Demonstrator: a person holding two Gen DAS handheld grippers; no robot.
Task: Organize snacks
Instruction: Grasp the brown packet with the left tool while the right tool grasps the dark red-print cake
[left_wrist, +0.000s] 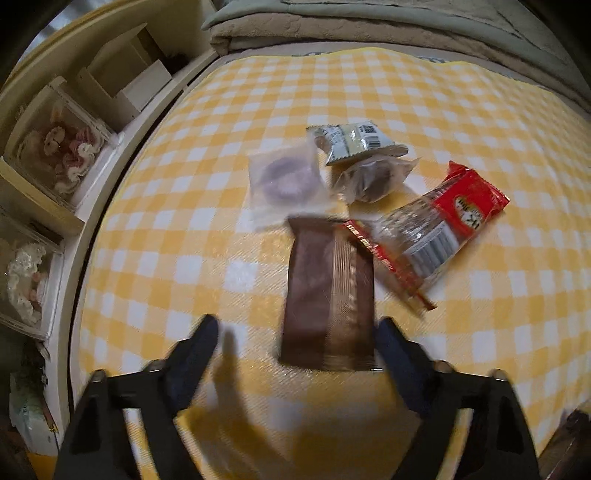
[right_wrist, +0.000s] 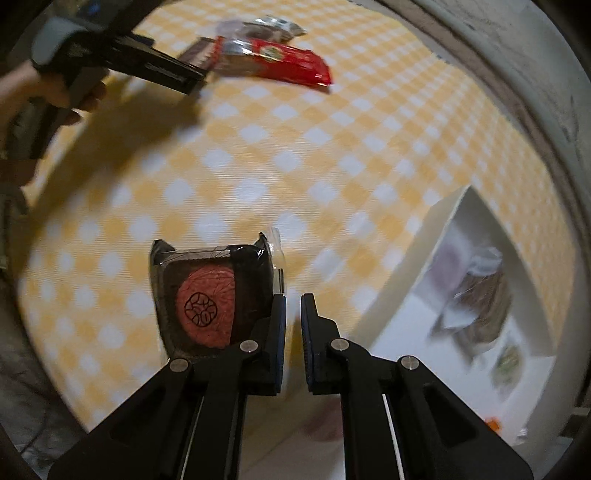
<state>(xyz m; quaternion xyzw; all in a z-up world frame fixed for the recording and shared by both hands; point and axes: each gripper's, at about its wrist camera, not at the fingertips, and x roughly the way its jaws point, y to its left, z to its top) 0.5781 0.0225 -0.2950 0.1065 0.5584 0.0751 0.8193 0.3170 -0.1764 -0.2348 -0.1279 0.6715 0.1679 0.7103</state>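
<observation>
A brown bar packet (left_wrist: 328, 295) lies flat on the yellow checked cloth (left_wrist: 184, 221) between the fingers of my left gripper (left_wrist: 297, 322). The jaws stand open, and the right finger (left_wrist: 391, 343) is close beside the packet's edge. Behind it lie a clear pouch with a purple round (left_wrist: 284, 181), a white-green packet (left_wrist: 358, 142), a clear-wrapped brown cake (left_wrist: 373, 177) and a red packet (left_wrist: 454, 218). My right gripper (right_wrist: 293, 299) is shut on the sealed edge of a wrapped red round cake in a black tray (right_wrist: 207, 299), above the cloth. The left gripper (right_wrist: 192, 79) and the hand holding it show top left.
A white box (right_wrist: 417, 266) with several wrapped snacks inside stands to the right of my right gripper. Shelves with boxed figurines (left_wrist: 55, 147) line the left edge. A folded grey blanket (left_wrist: 369, 26) lies beyond the cloth's far edge.
</observation>
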